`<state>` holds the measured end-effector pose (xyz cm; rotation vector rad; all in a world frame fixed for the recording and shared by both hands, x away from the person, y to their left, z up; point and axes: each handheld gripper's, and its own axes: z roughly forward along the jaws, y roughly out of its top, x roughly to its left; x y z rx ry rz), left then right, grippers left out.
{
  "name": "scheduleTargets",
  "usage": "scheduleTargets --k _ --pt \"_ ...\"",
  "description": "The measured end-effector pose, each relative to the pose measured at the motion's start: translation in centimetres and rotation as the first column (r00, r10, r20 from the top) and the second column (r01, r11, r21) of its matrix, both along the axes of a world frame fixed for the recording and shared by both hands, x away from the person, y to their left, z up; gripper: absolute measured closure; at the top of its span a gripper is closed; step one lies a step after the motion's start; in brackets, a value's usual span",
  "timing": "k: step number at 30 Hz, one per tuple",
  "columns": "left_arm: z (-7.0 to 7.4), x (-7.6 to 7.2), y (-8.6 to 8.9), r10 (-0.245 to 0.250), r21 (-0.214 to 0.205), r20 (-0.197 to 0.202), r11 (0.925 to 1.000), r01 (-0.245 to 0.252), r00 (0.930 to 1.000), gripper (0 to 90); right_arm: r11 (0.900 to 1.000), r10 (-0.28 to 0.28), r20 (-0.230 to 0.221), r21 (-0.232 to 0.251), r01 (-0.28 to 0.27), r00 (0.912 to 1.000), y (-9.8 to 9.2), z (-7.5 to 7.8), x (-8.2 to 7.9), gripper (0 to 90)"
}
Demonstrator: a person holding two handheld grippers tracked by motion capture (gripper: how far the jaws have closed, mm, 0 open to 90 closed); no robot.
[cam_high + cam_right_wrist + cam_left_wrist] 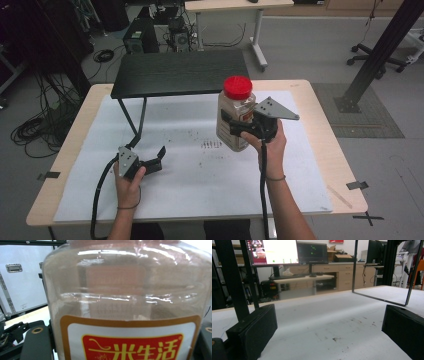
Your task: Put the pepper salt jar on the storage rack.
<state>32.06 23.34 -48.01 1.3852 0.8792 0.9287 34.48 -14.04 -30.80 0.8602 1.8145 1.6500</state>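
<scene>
**Right hand-held gripper clamping a red-capped jar above the counter**

The right hand-held gripper [239,128] is gripping one clear plastic jar [235,117] by its lower body, with the jaws closed against its sides. The jar is standing upright in the grip, its red cap [237,87] on top, and it is hanging clear of the white sheet [190,175] covering the counter [320,125], right of the middle. In the right gripper view the jar [127,297] is pressing close to the lens, with pale contents inside and a label [130,340] carrying a red panel with yellow characters.

The left hand-held gripper [155,161] is sitting low over the sheet at the near left, its jaws standing wide apart with nothing between them. In the left gripper view only bare, speckled sheet [332,325] is lying between the two black jaws.

Counting: two hand-held grippers, one jar, one cap, one small black table [180,72] standing on the far part of the counter.

The jar's base and the cap are being cut off in the right gripper view, and its lower label is running out of frame. The dark specks [210,145] on the sheet near the jar are too small to identify. The right jaws are partly hidden behind the jar in the high view.
</scene>
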Motion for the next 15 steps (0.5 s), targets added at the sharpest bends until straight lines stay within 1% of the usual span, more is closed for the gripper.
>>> scheduleTargets --k 2,10,11,14,15 --pt "0.0 0.0 0.0 0.000 0.001 -0.001 1.0000 0.000 1.0000 0.2 1.0000 0.004 -0.001 0.000 -0.004 1.0000 0.0 0.1 0.0 24.6" --pt "0.0 0.0 0.0 -0.001 0.004 -0.001 1.0000 0.001 1.0000 0.2 0.9998 0.022 -0.001 0.000 -0.022 0.9998 0.0 1.5 0.1 24.6" --pt "0.0 0.0 0.0 -0.001 0.004 -0.001 1.0000 0.001 1.0000 0.2 0.9998 0.022 -0.001 0.000 -0.022 0.9998 0.0 1.5 0.1 24.6" --pt "0.0 0.0 0.0 -0.001 0.004 -0.001 1.0000 0.001 1.0000 0.2 0.9997 0.025 0.004 0.004 -0.025 0.9997 0.0 2.3 0.2 24.6" --pt "0.0 0.0 0.0 -0.001 0.004 -0.001 1.0000 0.001 1.0000 0.2 0.9997 0.025 0.004 0.004 -0.025 0.9997 0.0 2.3 0.2 24.6"
